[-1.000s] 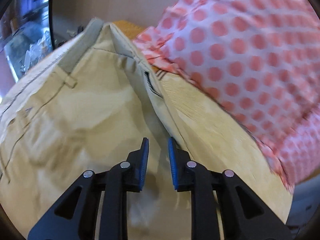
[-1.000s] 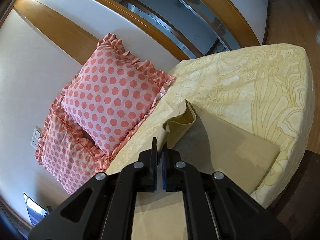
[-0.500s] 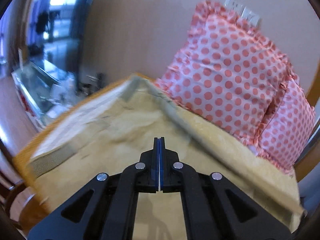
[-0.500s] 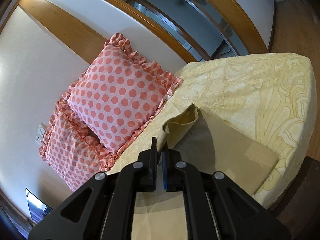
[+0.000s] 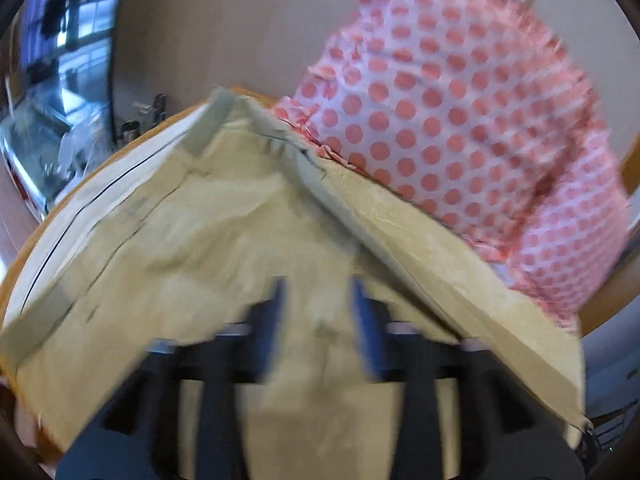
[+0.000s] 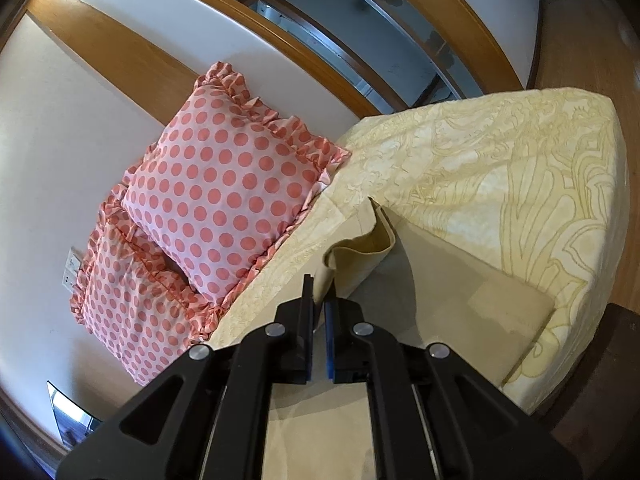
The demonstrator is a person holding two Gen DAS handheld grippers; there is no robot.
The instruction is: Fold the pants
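Beige pants (image 5: 192,240) lie spread on the bed, with the grey waistband at the far end in the left wrist view. My left gripper (image 5: 318,320) is open just above the pants fabric and is motion blurred. In the right wrist view my right gripper (image 6: 319,312) is shut on a lifted edge of the pants (image 6: 360,252), and the folded legs (image 6: 480,308) stretch out below toward the bed's corner.
Two pink polka-dot pillows (image 6: 224,196) lean against the wall at the head of the bed; one shows in the left wrist view (image 5: 460,120). The yellow patterned bedspread (image 6: 520,168) covers the bed. Wooden floor lies beyond its edges.
My left gripper went from open to shut and is open again, dropped closer to the pants. My right gripper keeps its grip and has lifted the fabric edge slightly.
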